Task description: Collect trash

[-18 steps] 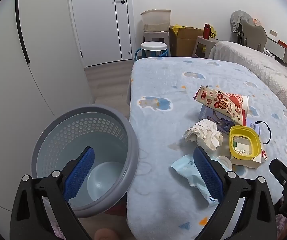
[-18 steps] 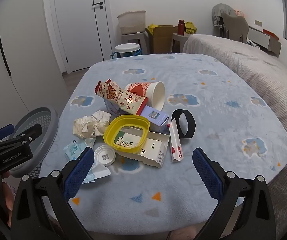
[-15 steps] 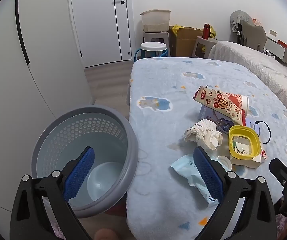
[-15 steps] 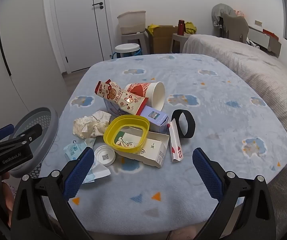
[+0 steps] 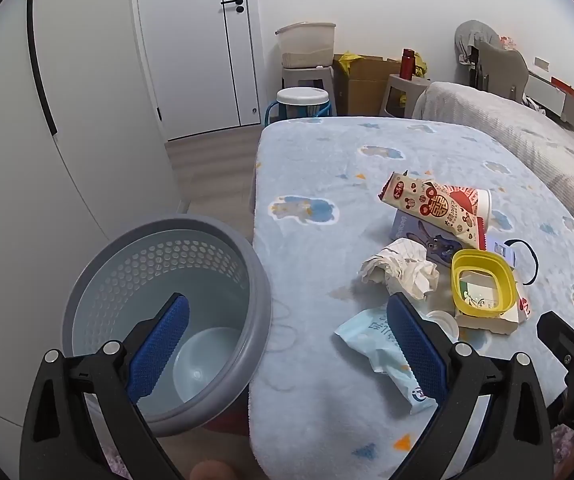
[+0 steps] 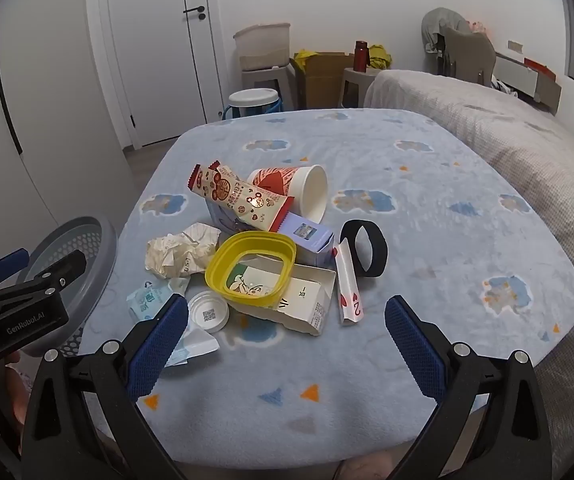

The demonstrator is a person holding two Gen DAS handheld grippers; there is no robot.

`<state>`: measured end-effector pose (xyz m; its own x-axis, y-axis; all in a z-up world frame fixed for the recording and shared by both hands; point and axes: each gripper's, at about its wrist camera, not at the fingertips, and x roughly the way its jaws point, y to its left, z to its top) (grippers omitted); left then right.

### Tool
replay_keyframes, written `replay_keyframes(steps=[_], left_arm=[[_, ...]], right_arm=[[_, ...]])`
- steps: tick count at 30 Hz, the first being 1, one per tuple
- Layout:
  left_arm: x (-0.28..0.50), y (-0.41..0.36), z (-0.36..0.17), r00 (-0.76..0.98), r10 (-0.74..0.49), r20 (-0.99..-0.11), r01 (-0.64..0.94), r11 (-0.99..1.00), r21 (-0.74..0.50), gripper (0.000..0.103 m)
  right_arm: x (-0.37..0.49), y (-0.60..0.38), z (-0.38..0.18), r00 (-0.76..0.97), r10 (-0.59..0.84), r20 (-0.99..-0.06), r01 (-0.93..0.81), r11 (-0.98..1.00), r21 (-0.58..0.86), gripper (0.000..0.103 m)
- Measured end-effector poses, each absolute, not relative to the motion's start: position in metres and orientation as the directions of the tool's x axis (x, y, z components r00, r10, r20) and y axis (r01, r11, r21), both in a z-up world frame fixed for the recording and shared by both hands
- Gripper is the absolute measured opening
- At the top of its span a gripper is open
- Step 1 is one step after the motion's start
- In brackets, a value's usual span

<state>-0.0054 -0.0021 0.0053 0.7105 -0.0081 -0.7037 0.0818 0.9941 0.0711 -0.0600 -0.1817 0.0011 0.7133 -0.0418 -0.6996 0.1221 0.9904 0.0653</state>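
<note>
Both sets of jaws gape wide with nothing between them: the left gripper hangs at the bottom of its frame, straddling the rim of the grey perforated waste bin and the worktop edge; the right gripper hovers over the near worktop edge. Just beyond lie a blue wet-wipe packet and white cap, then crumpled paper, a yellow lid ring on a flattened carton, and farther a red paper cup.

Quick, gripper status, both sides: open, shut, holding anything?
Left gripper: open, empty, above the gray bin's rim.
Right gripper: open, empty, short of the trash pile.
</note>
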Motion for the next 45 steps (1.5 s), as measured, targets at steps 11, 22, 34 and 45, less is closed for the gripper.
replay_keyframes(steps=[11, 22, 34, 45], left_arm=[[-0.0076, -0.0020, 0.0072, 0.713, -0.012, -0.701, 0.087, 0.994, 0.072, 0.095], [-0.0077, -0.0016, 0.0072, 0.712, -0.010, -0.702, 0.086, 0.994, 0.073, 0.095], [-0.0052, -0.0015, 0.0046, 0.710, -0.005, -0.704, 0.086, 0.993, 0.079, 0.095], [-0.0053, -0.0022, 0.0036, 0.711, -0.005, -0.703, 0.086, 0.993, 0.079, 0.095]], right_arm=[[-0.0610, -0.1825, 0.0026, 0.715, -0.042, -0.698, 0.122, 0.990, 0.065, 0.097], [-0.0614, -0.1832, 0.0030, 0.714, -0.041, -0.699, 0.122, 0.990, 0.066, 0.097], [-0.0604, -0.1853, 0.0038, 0.715, -0.039, -0.698, 0.121, 0.990, 0.069, 0.097], [-0.0620, -0.1841, 0.0036, 0.715, -0.037, -0.698, 0.121, 0.990, 0.071, 0.097]])
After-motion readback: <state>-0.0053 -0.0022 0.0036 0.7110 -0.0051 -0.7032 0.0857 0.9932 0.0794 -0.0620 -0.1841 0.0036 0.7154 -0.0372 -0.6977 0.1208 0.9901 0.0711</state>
